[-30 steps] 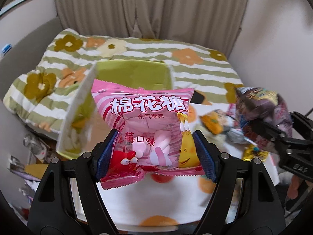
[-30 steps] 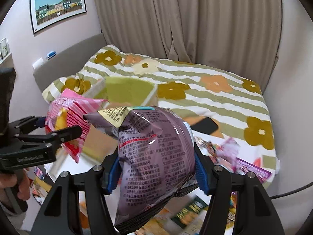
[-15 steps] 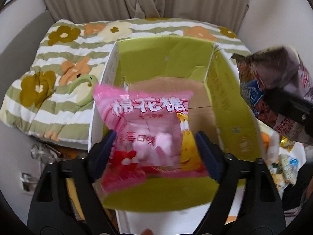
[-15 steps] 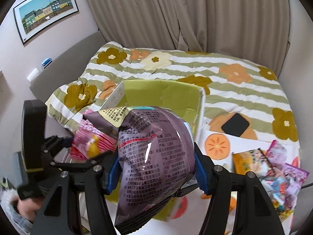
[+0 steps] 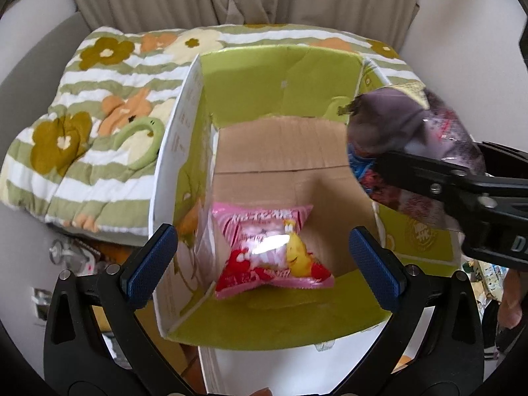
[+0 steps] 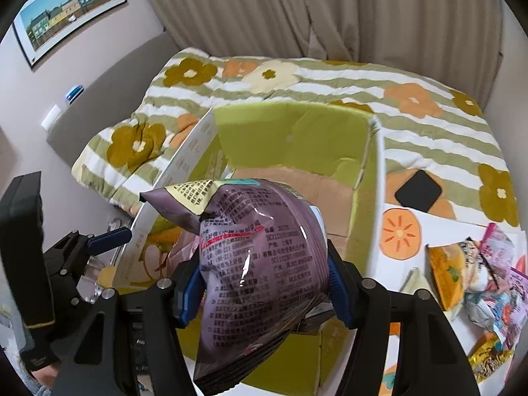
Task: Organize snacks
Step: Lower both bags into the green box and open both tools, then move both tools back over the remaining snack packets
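A pink marshmallow bag lies on the brown bottom of the open green cardboard box. My left gripper hangs above the box's near end, its jaws still opening wide, and the bag below is free of the blue pads. My right gripper is shut on a purple snack bag, held over the box's right side; the same bag shows at the right of the left wrist view. The green box sits behind it.
The box stands on a white table with orange fruit prints, against a bed with a striped flowered quilt. Several loose snack packets lie right of the box. A black phone rests on the quilt.
The left gripper moved over the box and opened; the pink bag dropped from it to the box floor. The right gripper carried the purple bag closer, over the box.
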`<action>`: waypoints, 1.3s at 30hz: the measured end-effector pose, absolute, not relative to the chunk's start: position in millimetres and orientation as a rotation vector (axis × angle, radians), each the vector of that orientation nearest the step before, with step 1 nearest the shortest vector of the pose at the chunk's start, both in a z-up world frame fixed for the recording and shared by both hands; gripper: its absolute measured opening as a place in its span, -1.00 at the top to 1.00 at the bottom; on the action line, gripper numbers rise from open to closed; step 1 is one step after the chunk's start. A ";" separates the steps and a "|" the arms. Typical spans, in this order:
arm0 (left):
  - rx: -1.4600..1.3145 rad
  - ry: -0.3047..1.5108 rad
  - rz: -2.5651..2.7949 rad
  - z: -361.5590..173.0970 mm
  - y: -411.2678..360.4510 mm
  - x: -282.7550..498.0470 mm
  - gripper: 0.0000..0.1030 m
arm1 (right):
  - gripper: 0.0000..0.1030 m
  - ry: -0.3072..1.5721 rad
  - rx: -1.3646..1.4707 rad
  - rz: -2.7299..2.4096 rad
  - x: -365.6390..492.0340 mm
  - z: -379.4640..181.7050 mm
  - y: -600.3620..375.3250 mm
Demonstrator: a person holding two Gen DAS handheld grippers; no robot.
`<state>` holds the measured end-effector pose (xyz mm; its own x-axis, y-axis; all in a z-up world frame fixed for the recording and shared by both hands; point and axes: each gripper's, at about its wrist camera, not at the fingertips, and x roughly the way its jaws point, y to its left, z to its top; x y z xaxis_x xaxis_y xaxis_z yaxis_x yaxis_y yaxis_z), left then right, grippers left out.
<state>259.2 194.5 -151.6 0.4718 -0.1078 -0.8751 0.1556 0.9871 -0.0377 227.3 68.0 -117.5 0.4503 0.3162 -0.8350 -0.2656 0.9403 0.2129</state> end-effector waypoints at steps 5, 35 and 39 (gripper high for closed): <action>0.041 1.072 -0.136 -150.8 194.4 253.2 -0.99 | -0.18 1.079 0.036 0.380 237.7 -134.1 66.5; 0.096 1.004 -0.192 -102.0 166.5 210.1 -0.99 | -1.00 0.918 0.117 0.269 169.3 -70.1 14.6; 0.123 0.963 -0.203 -84.8 144.1 197.4 -0.99 | -1.00 0.874 0.114 0.256 150.4 -53.6 -5.8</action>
<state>197.4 144.1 -84.8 0.5545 -0.1168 -0.8239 0.2258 0.9741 0.0138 150.4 -5.8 -53.6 0.6137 0.2680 -0.7426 -0.1754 0.9634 0.2027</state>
